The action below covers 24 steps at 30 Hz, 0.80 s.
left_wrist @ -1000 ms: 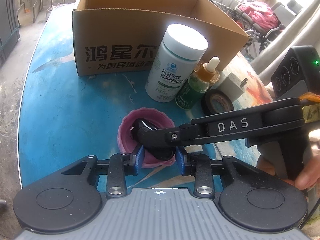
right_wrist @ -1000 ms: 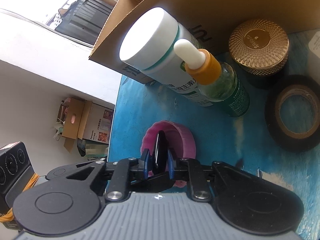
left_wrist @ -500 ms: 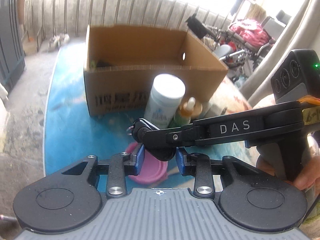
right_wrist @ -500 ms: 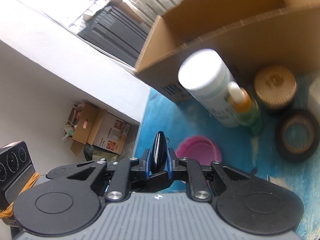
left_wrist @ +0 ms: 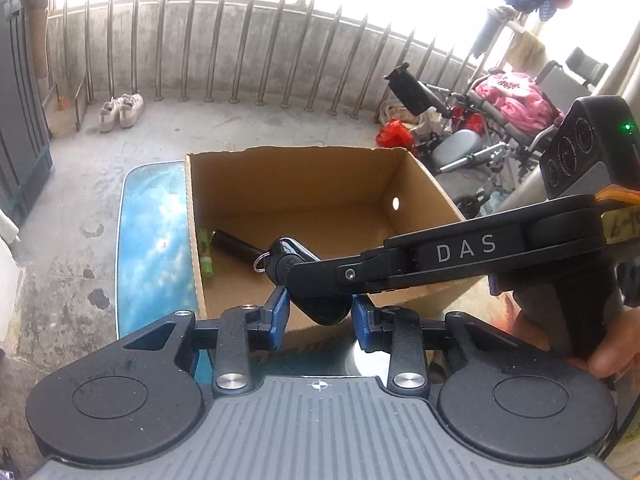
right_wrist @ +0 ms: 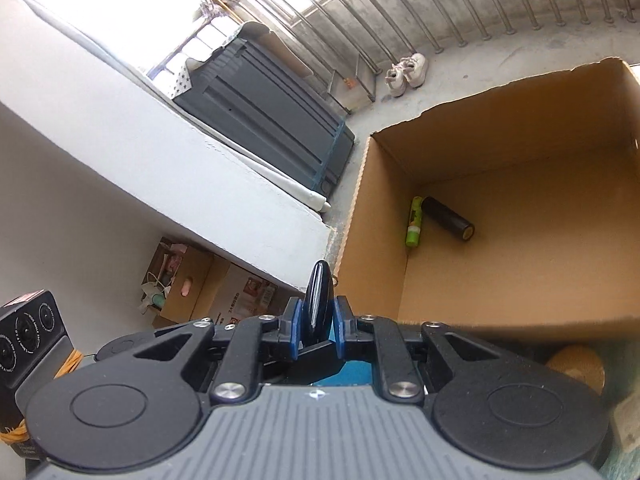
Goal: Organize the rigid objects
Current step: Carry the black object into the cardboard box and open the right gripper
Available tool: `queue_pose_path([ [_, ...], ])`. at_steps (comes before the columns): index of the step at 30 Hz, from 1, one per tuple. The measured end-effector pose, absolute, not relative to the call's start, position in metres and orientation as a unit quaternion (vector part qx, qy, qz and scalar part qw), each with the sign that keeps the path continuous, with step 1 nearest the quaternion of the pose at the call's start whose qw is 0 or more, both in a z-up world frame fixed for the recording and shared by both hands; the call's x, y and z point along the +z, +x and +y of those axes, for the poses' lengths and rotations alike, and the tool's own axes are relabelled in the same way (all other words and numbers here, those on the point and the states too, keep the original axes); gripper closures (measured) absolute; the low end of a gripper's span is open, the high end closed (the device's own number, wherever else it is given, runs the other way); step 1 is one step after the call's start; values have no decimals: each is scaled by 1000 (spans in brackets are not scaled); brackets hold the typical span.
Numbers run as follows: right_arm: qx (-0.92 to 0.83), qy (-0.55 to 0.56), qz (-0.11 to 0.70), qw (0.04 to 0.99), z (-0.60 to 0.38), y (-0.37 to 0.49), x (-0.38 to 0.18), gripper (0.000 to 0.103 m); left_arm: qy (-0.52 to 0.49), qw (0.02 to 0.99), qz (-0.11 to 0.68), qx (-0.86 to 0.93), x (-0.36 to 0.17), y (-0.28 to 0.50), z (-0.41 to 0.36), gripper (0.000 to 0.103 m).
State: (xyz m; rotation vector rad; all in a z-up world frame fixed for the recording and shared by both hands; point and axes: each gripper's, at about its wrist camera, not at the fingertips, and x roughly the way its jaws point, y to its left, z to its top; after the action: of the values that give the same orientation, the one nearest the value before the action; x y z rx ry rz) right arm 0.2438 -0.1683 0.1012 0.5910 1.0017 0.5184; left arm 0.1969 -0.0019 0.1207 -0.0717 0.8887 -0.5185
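My right gripper [right_wrist: 316, 332] reaches in from the side, its fingers clamped flat on a black key fob [right_wrist: 317, 312], holding it edge-up just above the near rim of the cardboard box [right_wrist: 520, 264]. In the left view the fob [left_wrist: 316, 280] is glossy black, oval, with a small metal ring at its far end. My left gripper [left_wrist: 320, 316] sits level behind it, blue pads parted on either side of the fob without clearly pressing it. Inside the box lie a dark cylinder [right_wrist: 448, 218] and a green tube [right_wrist: 414, 222], touching in the far corner. The right gripper's arm reads "DAS"; a tag beside it shows handwritten digits I can't fully read.
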Motion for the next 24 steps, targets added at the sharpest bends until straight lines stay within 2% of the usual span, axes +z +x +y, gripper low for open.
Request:
queue_pose_path([
  [12,192,312,564,740,-182,347,23,85,-5,834,515,-200,62,282,-14,71],
  [18,176,320,590,721,-180,364,-11,83,28,836,516,-185,54,289,-22,70],
  [24,169,322,595,717,-173,372,-20,83,37,843,507,-178,58,287,-24,70],
])
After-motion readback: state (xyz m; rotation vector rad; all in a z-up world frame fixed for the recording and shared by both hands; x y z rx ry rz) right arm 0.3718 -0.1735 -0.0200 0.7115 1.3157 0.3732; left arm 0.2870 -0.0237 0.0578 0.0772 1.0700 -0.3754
